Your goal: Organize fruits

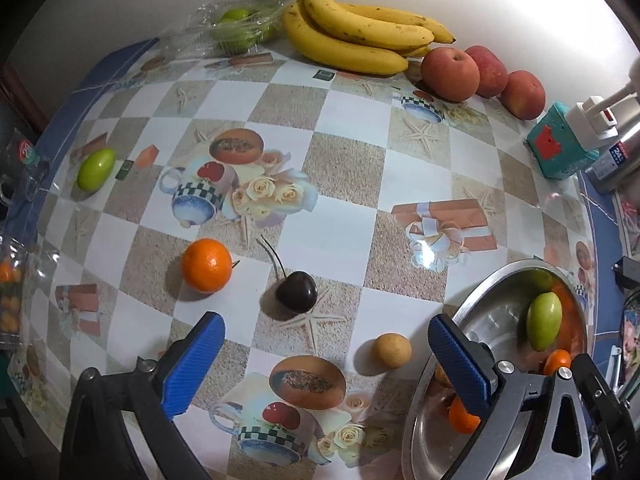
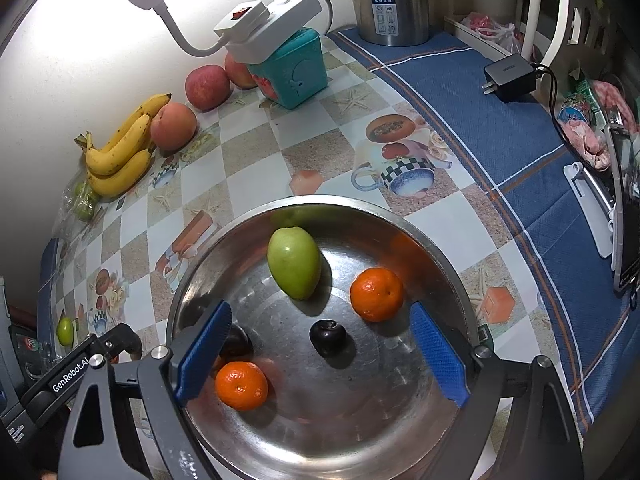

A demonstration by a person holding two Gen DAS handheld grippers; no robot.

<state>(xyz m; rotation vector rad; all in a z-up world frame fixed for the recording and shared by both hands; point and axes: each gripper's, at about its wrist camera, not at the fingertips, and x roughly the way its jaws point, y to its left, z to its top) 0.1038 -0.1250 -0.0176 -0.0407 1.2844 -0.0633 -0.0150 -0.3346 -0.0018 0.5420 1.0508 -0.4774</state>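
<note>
1. Left gripper (image 1: 322, 354): jaws stood wide apart over the checked tablecloth (image 1: 348, 184), nothing between the blue pads.
2. Right gripper (image 2: 322, 354): jaws stood wide above the steel bowl (image 2: 440, 236), gripping nothing.
3. Steel bowl: lay on the tablecloth near the blue border; it held a green fruit (image 2: 294, 263), two mandarins (image 2: 376, 294) (image 2: 241, 385) and a dark cherry (image 2: 328, 337). Another dark fruit showed partly behind the right gripper's left pad.
4. Loose on the cloth, left wrist view: an orange mandarin (image 1: 206, 265), a stemmed dark cherry (image 1: 297, 297) and a small tan round fruit (image 1: 392, 350) just beside the bowl's rim.
5. A second green fruit (image 1: 96, 169) lay well apart, near the table's far left edge.
6. Against the wall: a banana bunch (image 1: 356, 36), three red apples (image 1: 450, 74) beside it, and green fruits in a clear plastic pack (image 1: 236, 28).
7. Other items: a teal box (image 2: 294, 76) carrying a white power strip (image 2: 268, 20), a steel flask (image 2: 390, 0), a black charger (image 2: 510, 76).
</note>
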